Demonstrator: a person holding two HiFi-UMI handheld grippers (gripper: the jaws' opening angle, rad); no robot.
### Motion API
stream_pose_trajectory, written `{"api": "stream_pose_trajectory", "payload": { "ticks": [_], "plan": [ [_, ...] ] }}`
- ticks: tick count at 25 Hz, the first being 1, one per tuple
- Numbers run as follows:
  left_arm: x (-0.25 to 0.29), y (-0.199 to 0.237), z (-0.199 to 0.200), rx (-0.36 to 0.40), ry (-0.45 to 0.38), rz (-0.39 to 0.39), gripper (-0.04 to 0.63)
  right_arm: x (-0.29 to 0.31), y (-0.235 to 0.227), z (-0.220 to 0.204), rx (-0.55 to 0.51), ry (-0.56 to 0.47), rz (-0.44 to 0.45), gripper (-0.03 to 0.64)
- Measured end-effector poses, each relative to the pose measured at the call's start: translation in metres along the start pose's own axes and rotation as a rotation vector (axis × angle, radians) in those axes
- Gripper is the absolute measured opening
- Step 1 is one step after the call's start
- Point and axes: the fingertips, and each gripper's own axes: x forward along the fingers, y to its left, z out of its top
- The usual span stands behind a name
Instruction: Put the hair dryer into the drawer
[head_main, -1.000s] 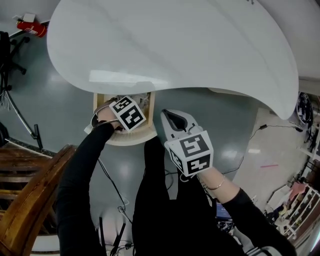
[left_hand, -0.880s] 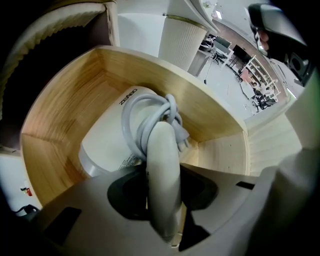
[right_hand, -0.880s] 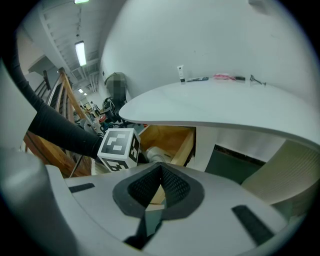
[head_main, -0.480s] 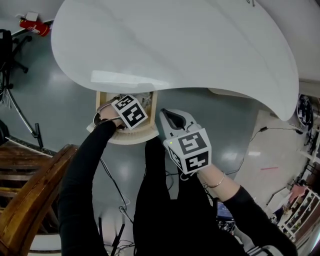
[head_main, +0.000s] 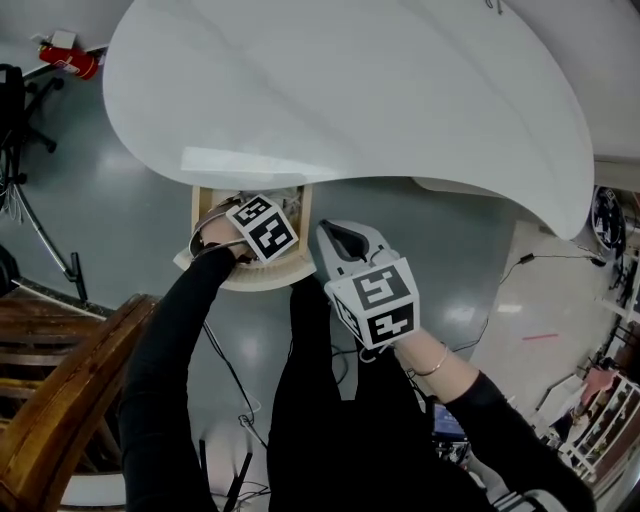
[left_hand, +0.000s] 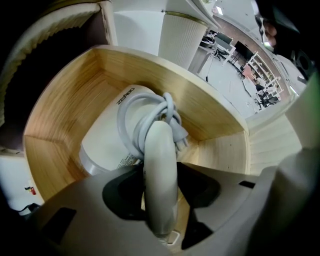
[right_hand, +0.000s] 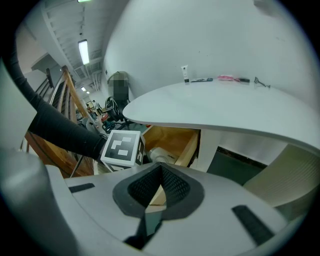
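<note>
The hair dryer (left_hand: 112, 132) is lying in the drawer (left_hand: 205, 117), its handle standing straight up between the left gripper (left_hand: 160, 192) jaws, which have just been opening wide (withdrawal path: upward). The right gripper (right_hand: 151, 194), jaws together, is hovering farther off.

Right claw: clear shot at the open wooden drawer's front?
Probably yes: the right claw hangs shut just beside the open wooden drawer, nothing between. The left claw, jaws just opened round the white hair dryer, stands inside, not across the front.
</note>
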Motion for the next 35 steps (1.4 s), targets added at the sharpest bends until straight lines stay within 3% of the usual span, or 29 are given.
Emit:
{"api": "stream_pose_trajectory", "payload": {
  "ticks": [21,35],
  "plan": [
    [-0.068,0.010,0.010,-0.173,-0.182,0.102,0.204,-0.020,0.010,0.011,-0.056,-0.042,0.029,0.002],
    [-0.140,0.009,0.018,-0.355,-0.403,0.236,0.030,-0.045,0.019,0.033,-0.142,-0.098,0.066,0.002]
  ]
}}
